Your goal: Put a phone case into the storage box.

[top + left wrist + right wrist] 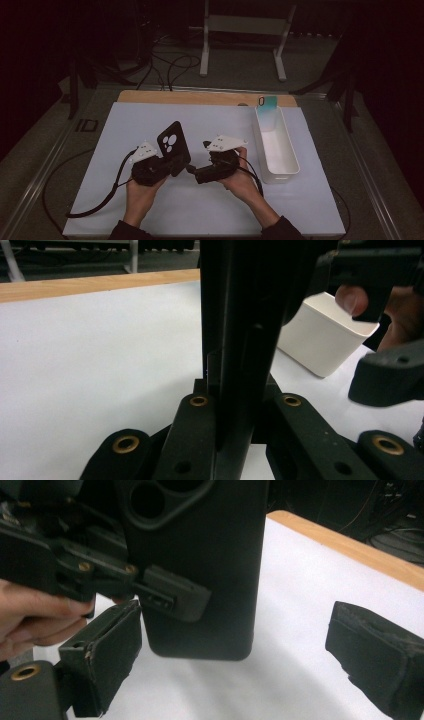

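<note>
Left tongs [172,162], near the tabletop's front edge: clamped on the lower edge of a black phone case [173,145], held upright above the white mat [100,150], camera cutout uppermost. Right tongs [192,171], just beside: jaws spread wide, flanking the case's lower end without gripping it. White bin [287,165], along the right edge: holds one teal case [268,107] at its far end. Status, judged: black case lifted, handover pending, binning outstanding.
</note>
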`<state>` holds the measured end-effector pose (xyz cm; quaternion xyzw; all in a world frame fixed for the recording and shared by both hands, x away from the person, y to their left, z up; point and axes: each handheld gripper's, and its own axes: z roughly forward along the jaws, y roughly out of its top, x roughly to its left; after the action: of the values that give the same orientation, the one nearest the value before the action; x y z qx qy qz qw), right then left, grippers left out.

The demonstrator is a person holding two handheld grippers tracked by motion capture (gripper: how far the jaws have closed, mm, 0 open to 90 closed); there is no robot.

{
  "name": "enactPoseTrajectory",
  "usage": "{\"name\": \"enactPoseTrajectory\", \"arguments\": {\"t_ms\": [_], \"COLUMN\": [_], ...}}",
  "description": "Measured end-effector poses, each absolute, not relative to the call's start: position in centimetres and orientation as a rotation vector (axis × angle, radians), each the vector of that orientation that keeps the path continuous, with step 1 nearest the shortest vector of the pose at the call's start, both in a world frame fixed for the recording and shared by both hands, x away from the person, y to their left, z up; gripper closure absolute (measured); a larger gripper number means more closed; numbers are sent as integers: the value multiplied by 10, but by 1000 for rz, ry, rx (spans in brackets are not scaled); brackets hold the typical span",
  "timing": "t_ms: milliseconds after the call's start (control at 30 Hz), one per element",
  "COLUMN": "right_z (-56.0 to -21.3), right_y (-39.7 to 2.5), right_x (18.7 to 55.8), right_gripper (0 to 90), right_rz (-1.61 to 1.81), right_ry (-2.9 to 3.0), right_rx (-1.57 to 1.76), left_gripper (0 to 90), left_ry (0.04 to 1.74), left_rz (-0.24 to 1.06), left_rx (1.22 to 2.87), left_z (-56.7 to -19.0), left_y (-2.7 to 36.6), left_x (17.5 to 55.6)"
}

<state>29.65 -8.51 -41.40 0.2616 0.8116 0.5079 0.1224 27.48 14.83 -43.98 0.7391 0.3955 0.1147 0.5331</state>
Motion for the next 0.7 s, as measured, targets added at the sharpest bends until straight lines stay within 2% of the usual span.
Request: {"name": "enactPoseTrajectory", "arguments": {"t_ms": [700], "right_z": [-382], "right_y": [-68], "right_x": [300], "right_gripper": [80], "right_rz": [1534], "right_ry": [2276], "right_rx": [708], "left_gripper": [856], "left_ry": [935], "left_rz": [262], "left_rx": [1778], "left_z": [-444], "left_y": [143], "left_x": [272]}}
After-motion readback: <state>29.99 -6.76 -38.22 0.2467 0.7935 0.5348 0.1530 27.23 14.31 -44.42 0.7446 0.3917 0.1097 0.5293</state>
